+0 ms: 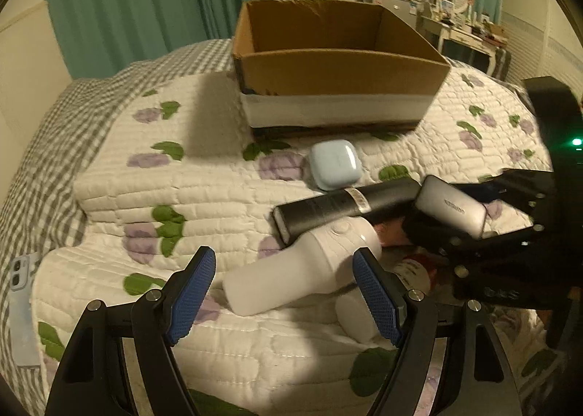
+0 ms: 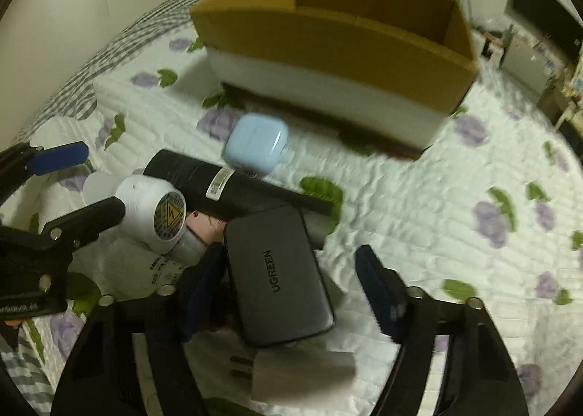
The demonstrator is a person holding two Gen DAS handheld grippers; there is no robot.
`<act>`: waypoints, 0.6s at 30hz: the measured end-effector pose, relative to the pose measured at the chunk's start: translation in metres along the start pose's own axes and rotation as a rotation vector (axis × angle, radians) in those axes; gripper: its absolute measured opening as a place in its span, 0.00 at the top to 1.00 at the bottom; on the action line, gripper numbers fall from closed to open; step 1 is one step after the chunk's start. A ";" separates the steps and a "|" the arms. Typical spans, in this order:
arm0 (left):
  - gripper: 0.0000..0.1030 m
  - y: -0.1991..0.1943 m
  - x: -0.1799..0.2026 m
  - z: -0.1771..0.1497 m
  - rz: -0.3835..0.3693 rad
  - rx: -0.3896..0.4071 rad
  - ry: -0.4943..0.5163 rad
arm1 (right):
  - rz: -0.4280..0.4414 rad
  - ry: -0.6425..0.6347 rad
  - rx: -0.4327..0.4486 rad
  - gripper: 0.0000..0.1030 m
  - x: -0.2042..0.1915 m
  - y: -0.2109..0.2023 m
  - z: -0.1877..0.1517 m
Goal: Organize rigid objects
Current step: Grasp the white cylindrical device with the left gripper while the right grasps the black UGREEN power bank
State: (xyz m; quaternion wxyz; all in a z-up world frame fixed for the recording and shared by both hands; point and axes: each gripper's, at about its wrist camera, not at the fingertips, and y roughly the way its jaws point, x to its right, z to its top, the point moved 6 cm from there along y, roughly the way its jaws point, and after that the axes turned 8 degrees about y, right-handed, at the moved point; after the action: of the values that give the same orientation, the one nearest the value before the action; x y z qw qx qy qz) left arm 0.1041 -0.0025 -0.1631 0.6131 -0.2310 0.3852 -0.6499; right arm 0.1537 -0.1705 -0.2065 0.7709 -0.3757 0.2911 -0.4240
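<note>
Bed quilt with cardboard box (image 1: 339,66), loose rigid items, two grippers.

Left gripper (image 1: 284,292): fingers apart, straddling white hair dryer (image 1: 302,266). Right gripper (image 2: 291,292): fingers apart around grey UGREEN power bank (image 2: 280,277), contact unclear. Black cylinder (image 1: 346,202) touched the dryer; blue earbud case (image 1: 333,170) lay between cylinder and box; white plug adapter (image 2: 302,376) nearest the right camera.

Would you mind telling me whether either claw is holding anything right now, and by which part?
Neither. The left claw is open at the white dryer; the right claw is open around the grey UGREEN box.
</note>
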 end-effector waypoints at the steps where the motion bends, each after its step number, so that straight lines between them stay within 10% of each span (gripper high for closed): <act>1: 0.22 0.001 0.002 -0.001 -0.005 -0.009 0.012 | 0.019 -0.006 -0.011 0.52 -0.002 0.003 -0.002; 18: 0.25 0.040 0.020 0.008 -0.152 -0.162 0.178 | 0.031 0.079 0.048 0.59 0.016 -0.023 -0.001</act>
State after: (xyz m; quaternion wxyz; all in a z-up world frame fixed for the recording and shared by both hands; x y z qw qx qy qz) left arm 0.1318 -0.0220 -0.1930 0.5050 -0.2496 0.4707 -0.6791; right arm 0.1504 -0.1935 -0.1904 0.7742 -0.3354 0.3168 -0.4333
